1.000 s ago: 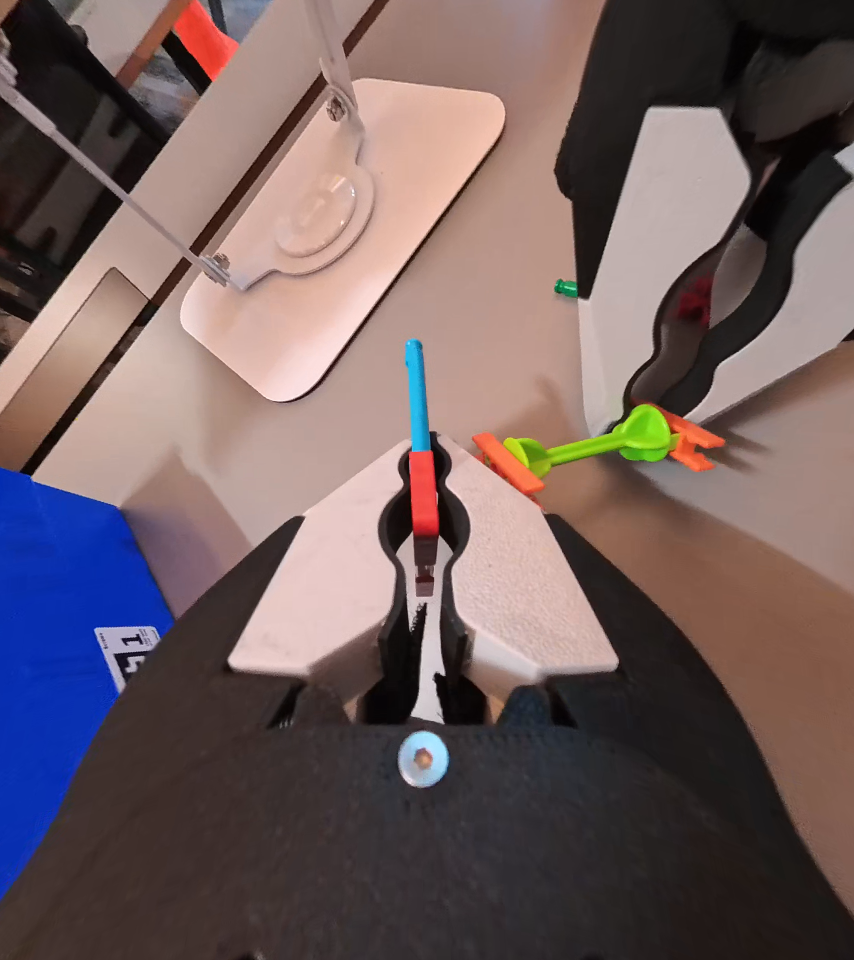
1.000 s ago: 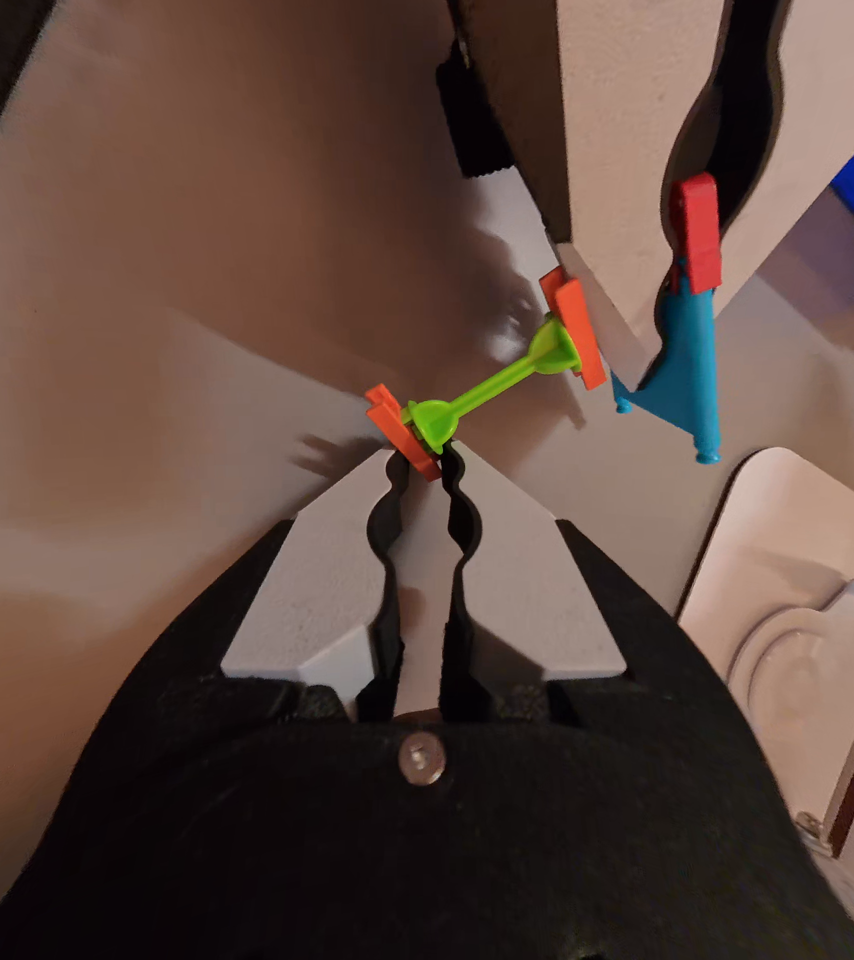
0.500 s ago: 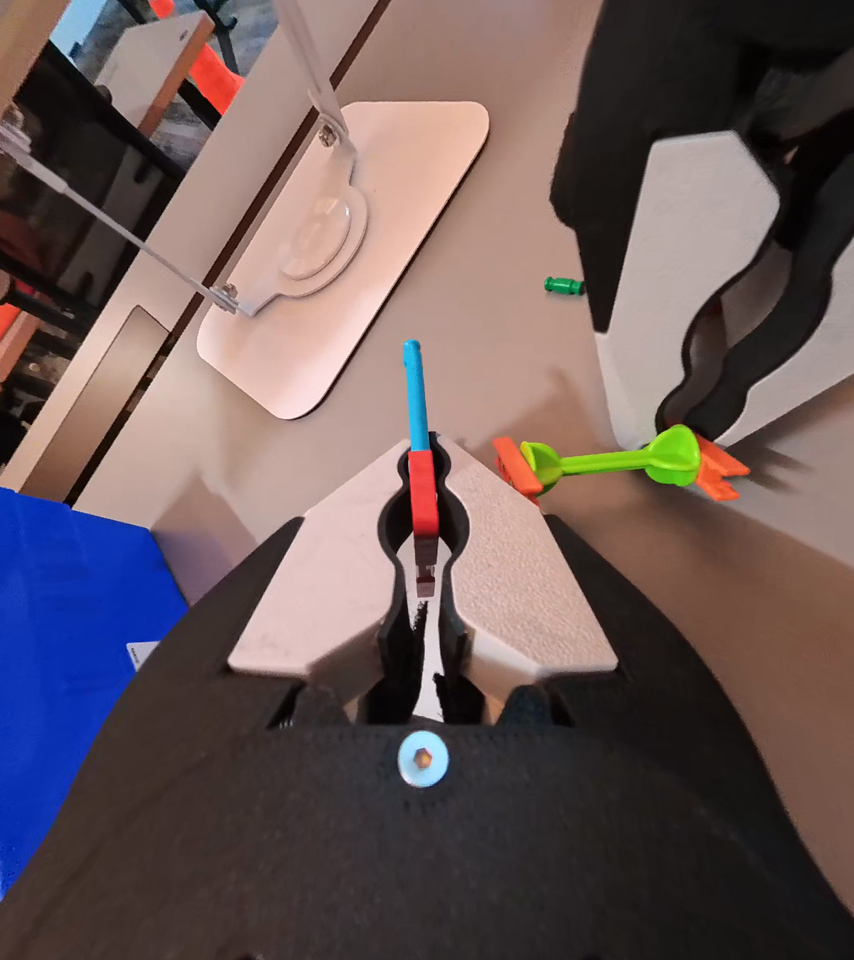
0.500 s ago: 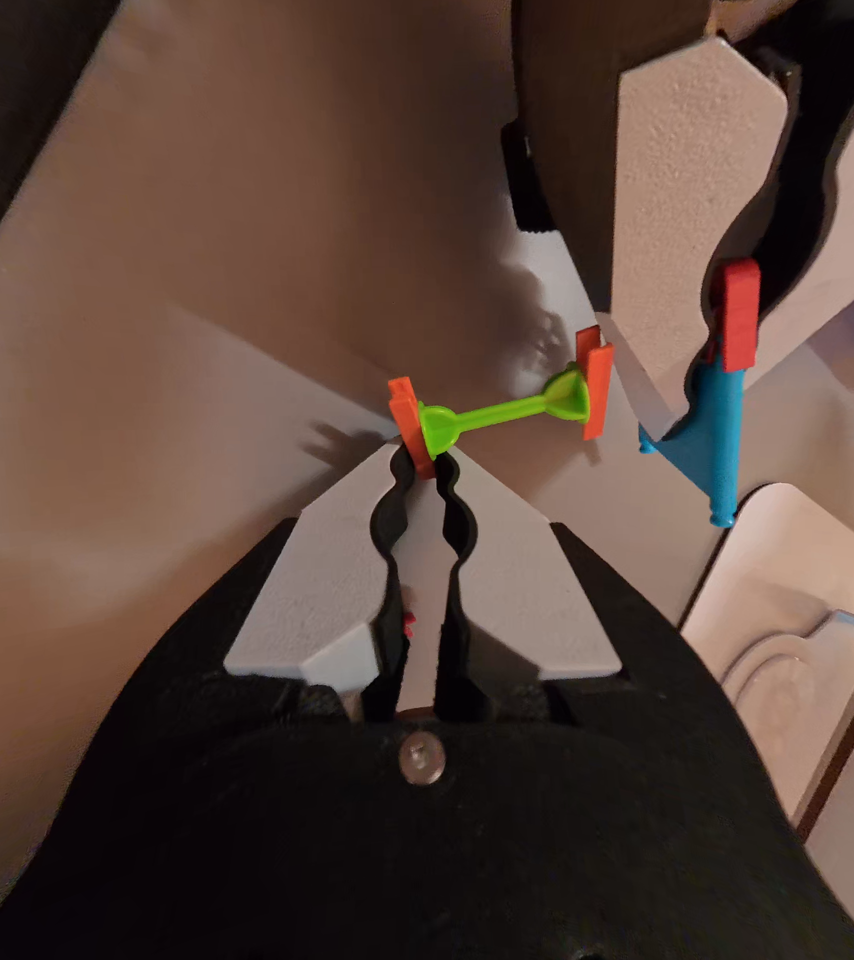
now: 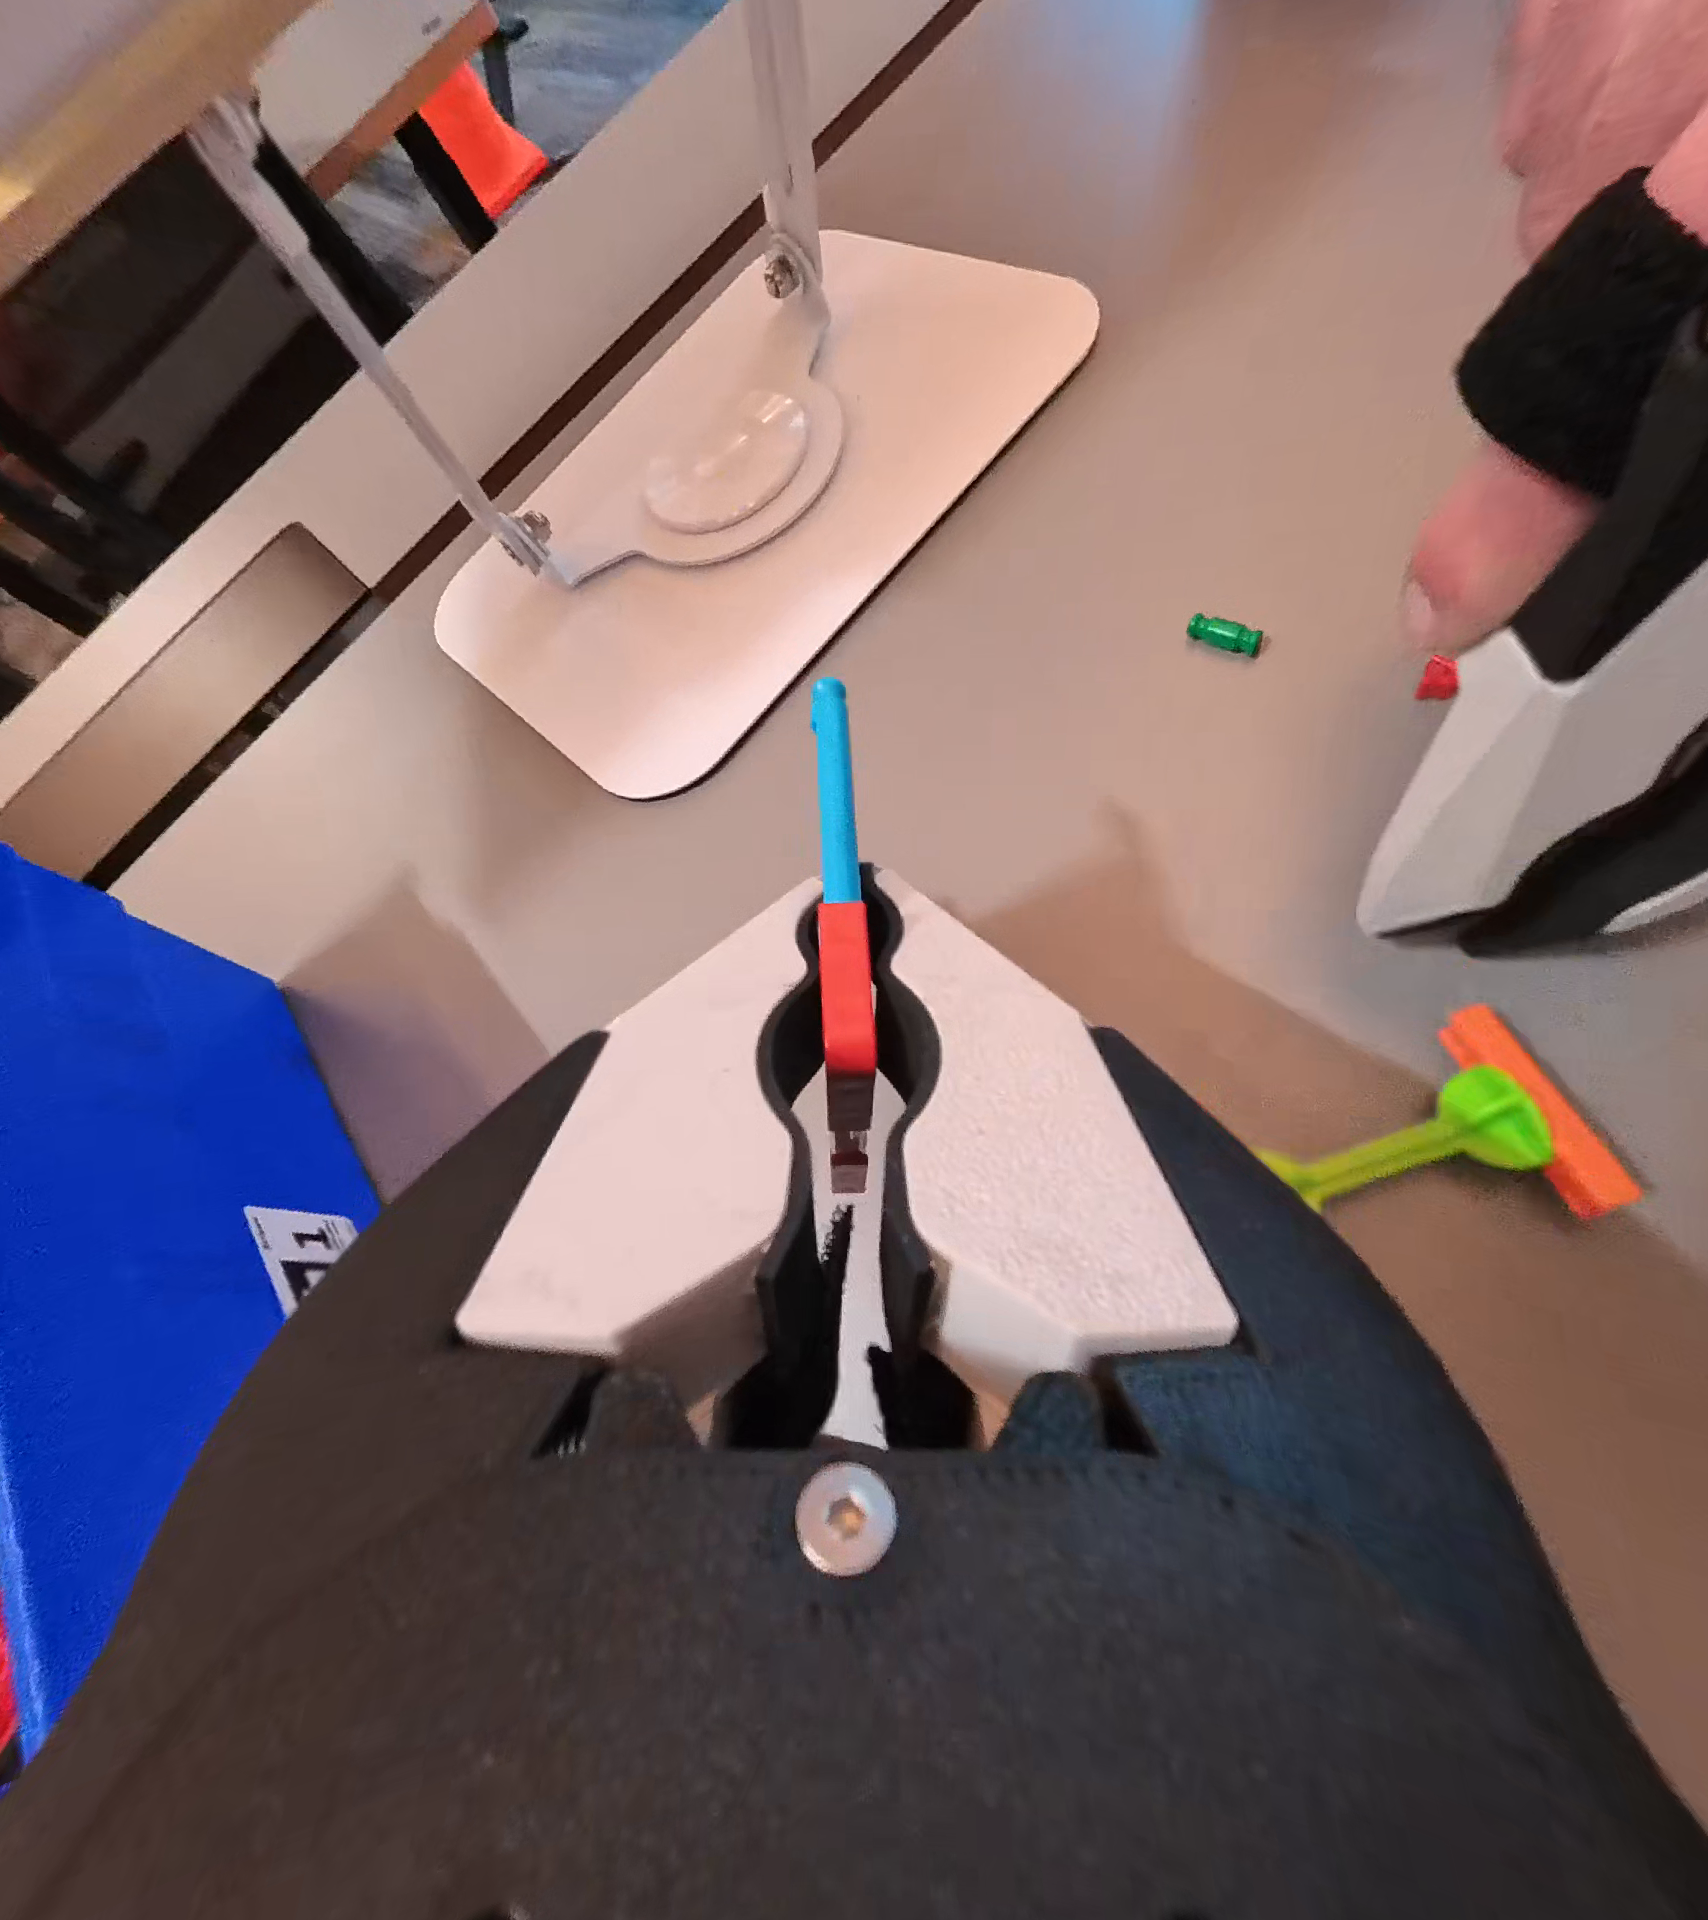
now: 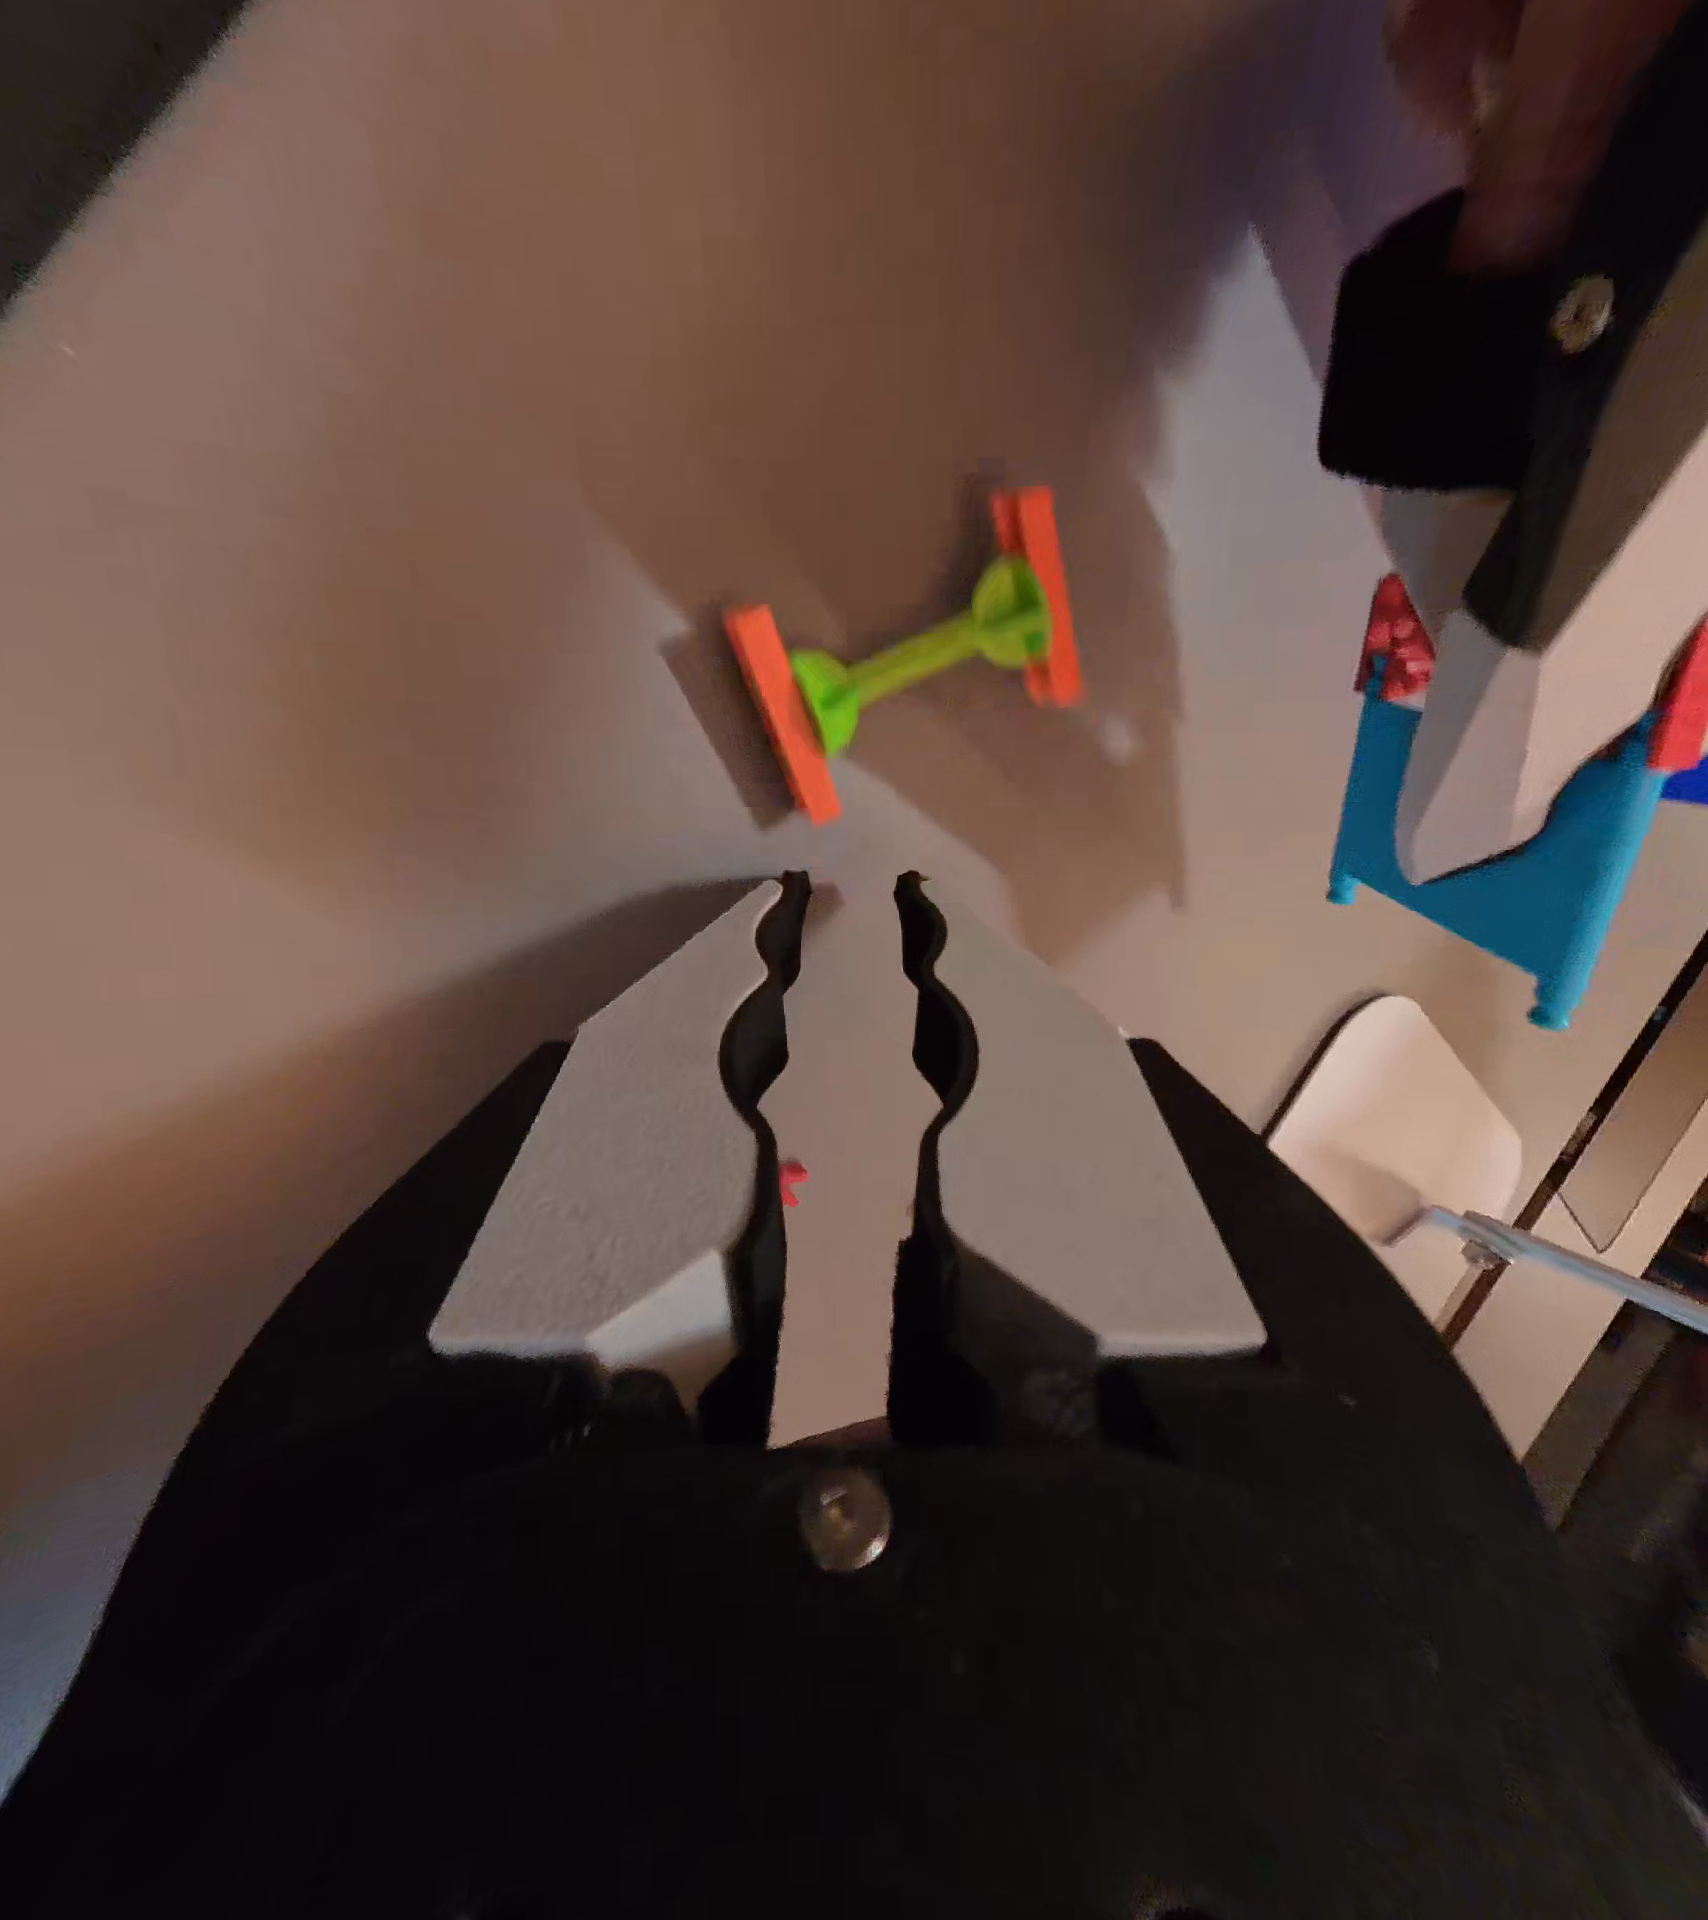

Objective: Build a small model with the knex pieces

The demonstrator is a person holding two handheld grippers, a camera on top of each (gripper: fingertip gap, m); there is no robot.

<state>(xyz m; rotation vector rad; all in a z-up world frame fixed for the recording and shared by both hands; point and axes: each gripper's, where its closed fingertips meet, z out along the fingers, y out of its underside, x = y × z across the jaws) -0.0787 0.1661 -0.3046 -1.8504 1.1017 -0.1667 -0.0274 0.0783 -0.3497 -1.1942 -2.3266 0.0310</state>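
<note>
My left gripper (image 5: 845,896) is shut on a red connector (image 5: 848,997) with a flat blue piece (image 5: 832,790) sticking out past the fingertips. In the right wrist view the blue piece (image 6: 1608,894) is a triangular panel with red connectors at two corners. My right gripper (image 6: 852,883) is open and empty, just short of a green rod with orange end plates (image 6: 897,655) that lies on the table. The rod also shows in the left wrist view (image 5: 1432,1132), below the right gripper (image 5: 1421,925).
A white stand base (image 5: 777,520) with metal arms stands on the beige table (image 5: 1089,312); it also shows in the right wrist view (image 6: 1401,1132). A blue bin (image 5: 102,1091) sits at left. A small green connector (image 5: 1224,634) and a small red piece (image 5: 1437,681) lie loose. The gap from one gripper's tips to the other's is roughly 11 cm.
My right gripper has opened, let go of the green rod's orange end and drawn back from it. The rod now lies flat. My left gripper has pulled away with the blue piece.
</note>
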